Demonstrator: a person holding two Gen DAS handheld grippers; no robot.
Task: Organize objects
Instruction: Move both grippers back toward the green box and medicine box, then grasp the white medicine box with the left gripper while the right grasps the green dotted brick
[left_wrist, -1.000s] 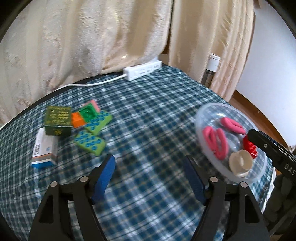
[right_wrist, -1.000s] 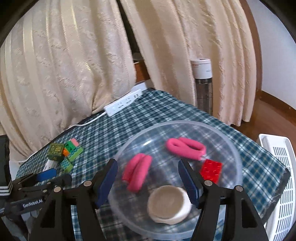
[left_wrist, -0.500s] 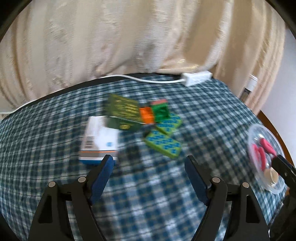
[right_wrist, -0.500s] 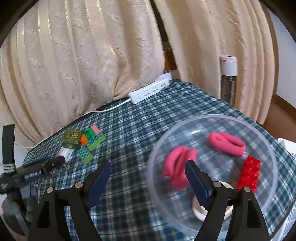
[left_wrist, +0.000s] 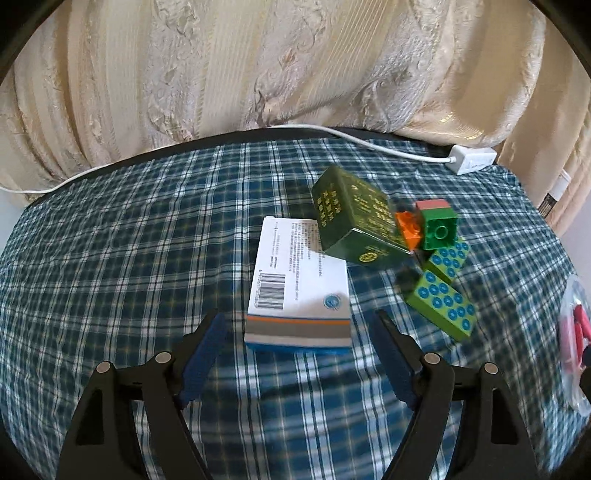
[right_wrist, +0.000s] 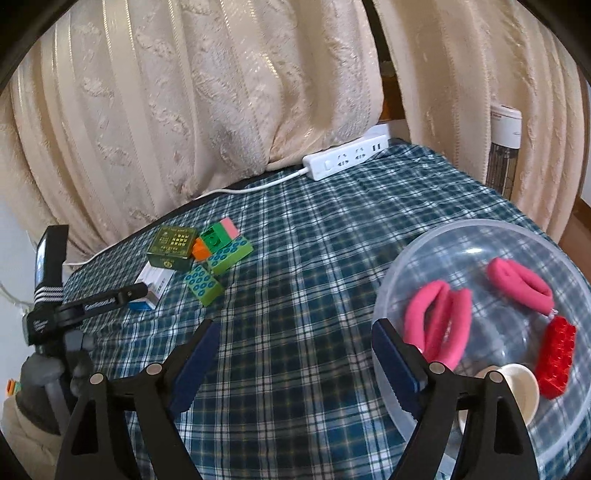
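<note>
Left tool (left_wrist: 295, 343): jaws spread wide, empty, straddling the near end of the white cardboard box with barcode (left_wrist: 299, 284) at 12 o'clock on the plaid-covered table (left_wrist: 110, 258). Judged light, stiff, crushable; best taken across its narrow width. Dark green printed carton (left_wrist: 354, 221) leans on its far end.

Right tool (right_wrist: 291, 354): jaws apart, empty. Clear plastic bowl (right_wrist: 461, 236) at 3 o'clock holds pink foam loops (right_wrist: 439, 325) and a red studded brick (right_wrist: 556, 358).
</note>
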